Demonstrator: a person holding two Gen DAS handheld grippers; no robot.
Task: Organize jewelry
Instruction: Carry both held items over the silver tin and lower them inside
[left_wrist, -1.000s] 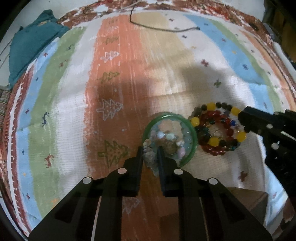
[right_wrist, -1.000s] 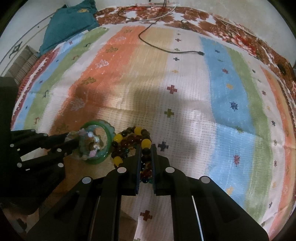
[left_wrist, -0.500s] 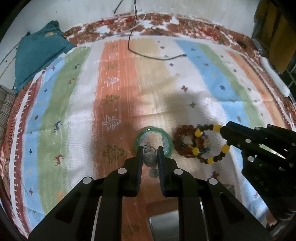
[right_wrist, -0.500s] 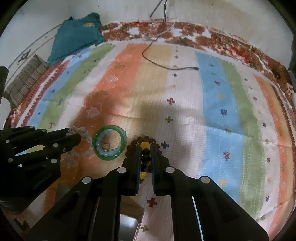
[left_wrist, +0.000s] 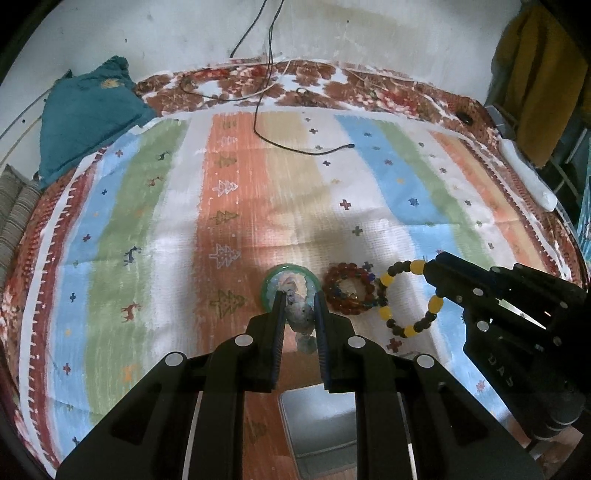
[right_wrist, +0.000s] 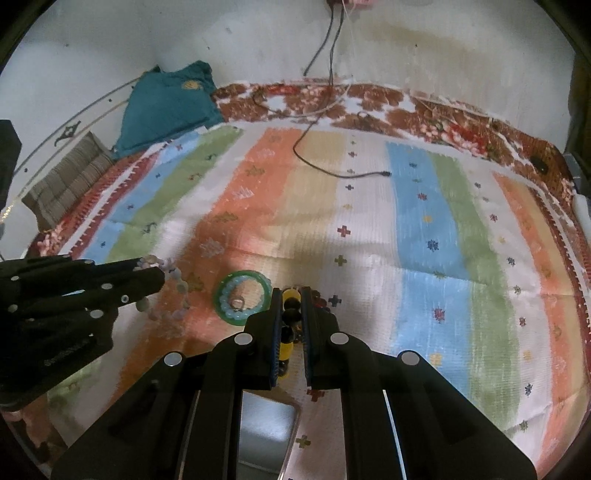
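the left gripper (left_wrist: 298, 297) is closed on a pale bead bracelet (right_wrist: 173, 291), which hangs clear of the striped blanket (left_wrist: 147, 229) just left of the green bangle (right_wrist: 243, 295). the right gripper (right_wrist: 291, 295) is clamped on a yellow-and-dark bead bracelet (left_wrist: 410, 299), lifted off the blanket to the right of the bangle. the green bangle lies flat on the orange stripe with a light blue bead ring (right_wrist: 236, 299) and a small ring inside it. a dark red bead bracelet (left_wrist: 347, 290) lies just right of the bangle. a grey tray (left_wrist: 317, 424) sits nearer than the bangle, below the grippers
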